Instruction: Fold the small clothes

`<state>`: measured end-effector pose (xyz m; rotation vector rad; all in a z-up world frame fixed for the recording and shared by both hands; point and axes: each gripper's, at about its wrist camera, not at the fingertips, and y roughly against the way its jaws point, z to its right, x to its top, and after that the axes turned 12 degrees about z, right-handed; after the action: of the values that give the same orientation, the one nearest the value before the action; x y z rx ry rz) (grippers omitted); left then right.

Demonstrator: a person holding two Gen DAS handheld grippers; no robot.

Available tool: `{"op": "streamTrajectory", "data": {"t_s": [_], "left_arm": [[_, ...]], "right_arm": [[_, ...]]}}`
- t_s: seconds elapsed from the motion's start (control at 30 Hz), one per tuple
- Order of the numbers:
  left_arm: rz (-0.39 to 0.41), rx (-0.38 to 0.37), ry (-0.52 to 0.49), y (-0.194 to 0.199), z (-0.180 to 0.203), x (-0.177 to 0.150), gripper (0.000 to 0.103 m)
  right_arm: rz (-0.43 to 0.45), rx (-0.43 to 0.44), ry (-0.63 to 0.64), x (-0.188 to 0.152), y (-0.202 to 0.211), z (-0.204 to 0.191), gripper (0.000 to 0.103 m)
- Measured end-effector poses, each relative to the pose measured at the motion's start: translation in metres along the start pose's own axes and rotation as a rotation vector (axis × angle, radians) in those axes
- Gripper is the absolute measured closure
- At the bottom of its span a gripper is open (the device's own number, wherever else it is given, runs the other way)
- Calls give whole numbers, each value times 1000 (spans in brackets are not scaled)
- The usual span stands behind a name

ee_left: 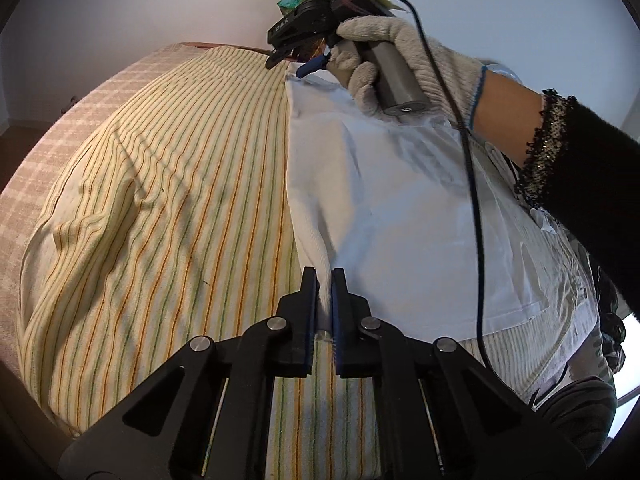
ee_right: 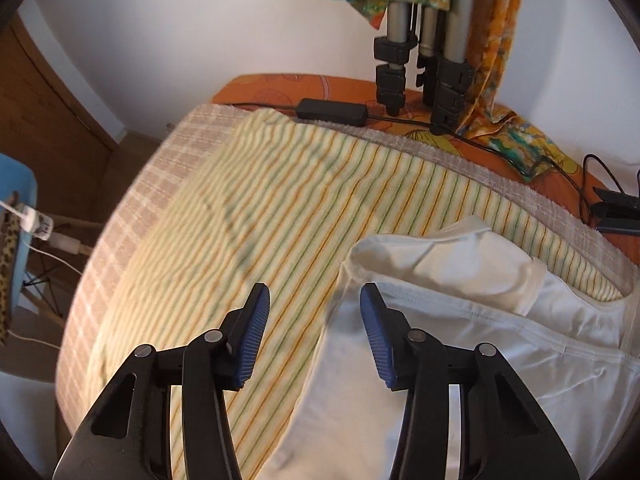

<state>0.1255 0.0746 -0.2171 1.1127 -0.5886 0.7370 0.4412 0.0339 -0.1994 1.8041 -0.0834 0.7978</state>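
Note:
A small white garment (ee_left: 404,216) lies on a yellow striped cloth (ee_left: 160,208). My left gripper (ee_left: 324,280) is shut on the garment's folded left edge at its near end. In the left wrist view my right gripper (ee_left: 294,62), held in a gloved hand, hovers over the garment's far corner. In the right wrist view the right gripper (ee_right: 314,300) is open and empty, its jaws wide apart above the garment's (ee_right: 460,320) left edge and the striped cloth (ee_right: 280,200).
The striped cloth lies over a checked beige cover (ee_right: 132,216) on an orange surface (ee_right: 280,88). Tripod legs (ee_right: 420,56), a black power adapter (ee_right: 332,112), cables and a colourful fabric (ee_right: 516,136) stand at the back. A blue chair (ee_right: 20,216) is at the left.

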Motion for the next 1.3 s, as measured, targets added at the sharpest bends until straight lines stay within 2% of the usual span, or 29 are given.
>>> {"op": "streamTrajectory", "data": {"t_s": [0.17, 0.23, 0.33, 0.57, 0.8, 1.03, 1.2, 1.3], "left_arm": [[1, -4, -16, 1, 1, 2, 99], [4, -5, -21, 2, 2, 2, 99], [14, -4, -40, 3, 5, 3, 99], [35, 1, -105, 5, 16, 6, 99], [50, -32, -184, 9, 41, 9, 99], [16, -103, -298, 0, 76, 7, 99], [-52, -146, -359, -17, 99, 0, 99], [-96, -163, -380, -25, 104, -5, 99]], "right_arm": [[-30, -72, 46, 0, -16, -2, 68], [-30, -97, 58, 2, -18, -2, 86], [-31, -92, 54, 4, -19, 4, 98], [9, -8, -23, 4, -4, 23, 101], [94, 45, -69, 3, 39, 58, 101], [151, 26, -113, -7, 66, 106, 101], [139, -20, -187, -27, 66, 146, 101], [130, -43, -185, -34, 61, 148, 101]]}}
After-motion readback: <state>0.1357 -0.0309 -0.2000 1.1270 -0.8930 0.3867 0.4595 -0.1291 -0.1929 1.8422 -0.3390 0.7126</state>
